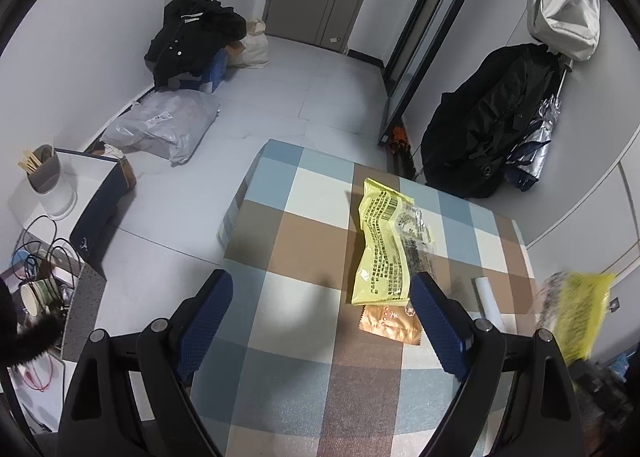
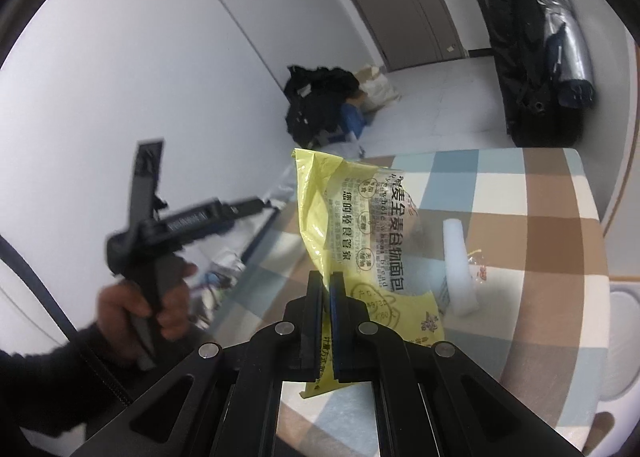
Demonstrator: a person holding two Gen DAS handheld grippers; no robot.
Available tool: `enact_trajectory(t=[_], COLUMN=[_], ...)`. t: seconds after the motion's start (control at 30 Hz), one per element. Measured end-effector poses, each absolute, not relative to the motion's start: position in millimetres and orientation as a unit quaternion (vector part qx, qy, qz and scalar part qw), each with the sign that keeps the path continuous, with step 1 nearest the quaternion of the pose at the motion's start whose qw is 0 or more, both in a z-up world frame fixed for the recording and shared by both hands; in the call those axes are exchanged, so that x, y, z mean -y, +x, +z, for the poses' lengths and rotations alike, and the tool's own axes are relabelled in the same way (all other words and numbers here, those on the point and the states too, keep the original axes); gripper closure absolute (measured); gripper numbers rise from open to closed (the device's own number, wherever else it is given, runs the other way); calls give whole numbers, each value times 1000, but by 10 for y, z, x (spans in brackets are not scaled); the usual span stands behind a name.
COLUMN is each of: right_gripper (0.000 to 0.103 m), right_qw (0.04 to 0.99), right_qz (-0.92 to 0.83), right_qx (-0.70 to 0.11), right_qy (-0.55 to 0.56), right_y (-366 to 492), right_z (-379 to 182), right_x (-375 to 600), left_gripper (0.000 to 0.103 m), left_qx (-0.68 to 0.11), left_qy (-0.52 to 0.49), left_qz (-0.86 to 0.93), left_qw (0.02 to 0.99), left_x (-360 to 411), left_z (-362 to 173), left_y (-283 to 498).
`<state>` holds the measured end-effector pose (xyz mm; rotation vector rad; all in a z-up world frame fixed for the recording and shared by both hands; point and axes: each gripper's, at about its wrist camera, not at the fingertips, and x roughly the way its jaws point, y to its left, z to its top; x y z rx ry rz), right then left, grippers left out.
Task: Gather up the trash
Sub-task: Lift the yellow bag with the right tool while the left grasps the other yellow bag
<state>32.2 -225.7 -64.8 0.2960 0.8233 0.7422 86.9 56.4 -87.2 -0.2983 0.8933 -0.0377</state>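
Note:
My left gripper (image 1: 324,281) hangs open over the checkered table (image 1: 280,249), with nothing between its blue pads (image 1: 208,317). Just beyond its right finger lies a yellow printed wrapper (image 1: 384,249), overlapping a clear wrapper. A brown foil wrapper (image 1: 390,323) lies beneath its near end, and a white roll (image 1: 488,297) sits to the right. My right gripper (image 2: 326,281) is shut on a second yellow bread wrapper (image 2: 356,233), which is held up above the table (image 2: 540,217). The same wrapper (image 1: 576,313) shows blurred at the right edge of the left wrist view.
A white roll (image 2: 460,265) and a clear wrapper with red print (image 2: 480,269) lie on the table. A hand (image 2: 132,309) holds the left gripper's handle. On the floor are black clothes (image 1: 192,37), a grey parcel (image 1: 168,125) and a black bag (image 1: 488,117). A white side table (image 1: 80,185) stands left.

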Motion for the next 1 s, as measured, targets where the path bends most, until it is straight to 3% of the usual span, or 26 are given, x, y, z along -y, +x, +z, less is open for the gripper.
enact_trajectory(t=[0.57,1.0], right_gripper=[100,100], right_qw=[827,892], right_qz=[418,318], right_qx=[-285,-303], right_qy=[244,110], right_y=[463,319], right_z=[41,-368], right_x=[2768,2814], left_gripper=[15,15], left_qx=[-458,-540], left_qy=[-128,-77], left_qz=[-44,-112], left_qw=[879,831], left_x=[-365,-83], left_z=[-719,-1067], left_y=[962,1583])
